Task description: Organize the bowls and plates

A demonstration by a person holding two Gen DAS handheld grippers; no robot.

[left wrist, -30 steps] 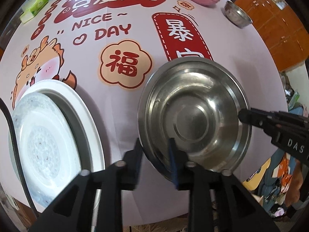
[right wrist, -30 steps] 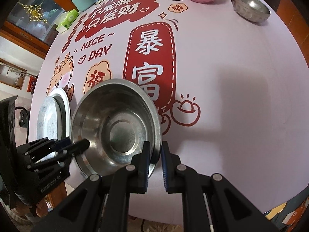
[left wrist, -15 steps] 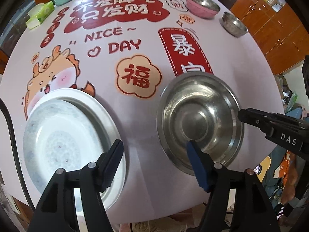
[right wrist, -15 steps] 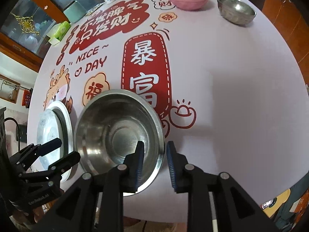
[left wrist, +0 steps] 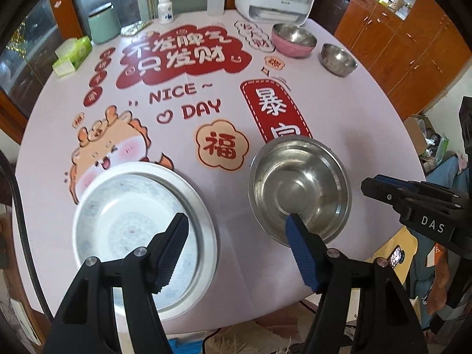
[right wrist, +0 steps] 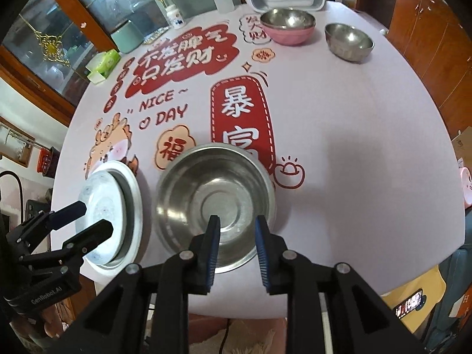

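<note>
Your left gripper (left wrist: 236, 253) has its jaws wide apart with nothing between them, and your right gripper (right wrist: 236, 244) stands a little apart, also empty; both pairs of jaws have just been opening, and the big steel bowl (left wrist: 299, 193) is free of them. It sits upright on the near part of the table (left wrist: 354, 112), right of the middle. To its left, just beside it, lies the white plate (left wrist: 138, 230) on a wider white dish.

The step in hand seems to be the choice of the next piece. At the far right you have a pink bowl (right wrist: 290, 34) with a steel bowl (right wrist: 287, 17) already nested in it, and near it a small steel bowl (right wrist: 348, 41) that stands alone. I think these should join the big one.

Lift both hands clear before you go across, so that no finger catches the big bowl's rim. Take a far bowl by its rim, one finger inside and one outside, and close firmly, because steel is smooth and can slip. Carry it level and lower it straight into the big bowl.
</note>
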